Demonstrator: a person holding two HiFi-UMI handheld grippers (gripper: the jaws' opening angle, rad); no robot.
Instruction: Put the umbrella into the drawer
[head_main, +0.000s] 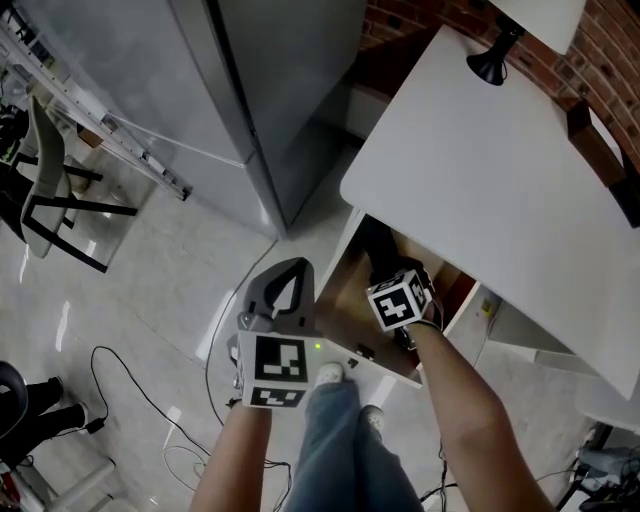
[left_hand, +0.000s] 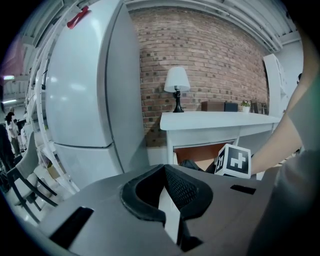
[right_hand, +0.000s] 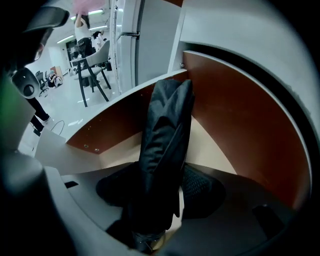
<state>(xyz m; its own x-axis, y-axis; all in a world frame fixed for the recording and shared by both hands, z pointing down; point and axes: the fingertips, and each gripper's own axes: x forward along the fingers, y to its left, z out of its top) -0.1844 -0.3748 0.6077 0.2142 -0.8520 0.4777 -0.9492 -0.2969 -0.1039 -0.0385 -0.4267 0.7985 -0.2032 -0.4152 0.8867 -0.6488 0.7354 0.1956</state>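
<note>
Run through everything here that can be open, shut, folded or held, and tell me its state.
drawer, pulled open.
umbrella, folded, pointing into the drawer.
right gripper, shut on the umbrella.
left gripper, shut, nothing between its jaws.
refrigerator, doors closed.
lamp, upright; lit or not, cannot tell.

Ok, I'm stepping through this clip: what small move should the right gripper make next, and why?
Probably lower it: the right gripper grips the folded black umbrella, which slants into the open drawer but seems not yet flat on its floor; releasing now would drop it.
</note>
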